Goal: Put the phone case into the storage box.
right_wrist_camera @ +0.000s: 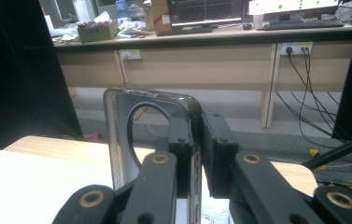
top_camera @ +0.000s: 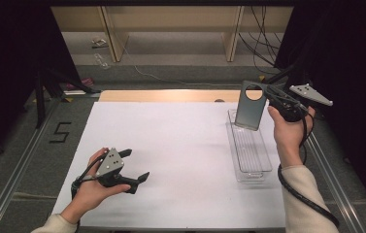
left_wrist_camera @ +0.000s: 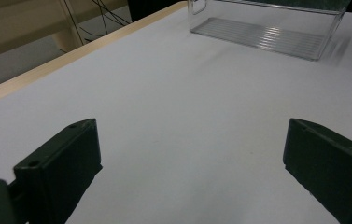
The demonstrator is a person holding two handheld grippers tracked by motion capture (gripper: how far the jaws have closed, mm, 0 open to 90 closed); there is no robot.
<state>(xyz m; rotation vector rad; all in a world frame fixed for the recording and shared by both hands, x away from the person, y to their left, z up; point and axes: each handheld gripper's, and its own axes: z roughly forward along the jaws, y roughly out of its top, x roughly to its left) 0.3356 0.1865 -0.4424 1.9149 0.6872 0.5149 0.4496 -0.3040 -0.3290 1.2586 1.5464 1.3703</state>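
Phone case clamped by edge in right tongs, held upright over far end of clear tray. Step: probably lowering case into tray. Next: line up between narrow walls, descend, release. Left tongs apart, idle over bare table. Tray near table's right edge; open room left.

A tray lies lengthwise on the right part of the tabletop. A phone case stands upright over the tray's far end, held at its right edge by the right gripper. The left gripper rests low over the tabletop's near left part, well apart from the tray. Shelving stands behind the tabletop.
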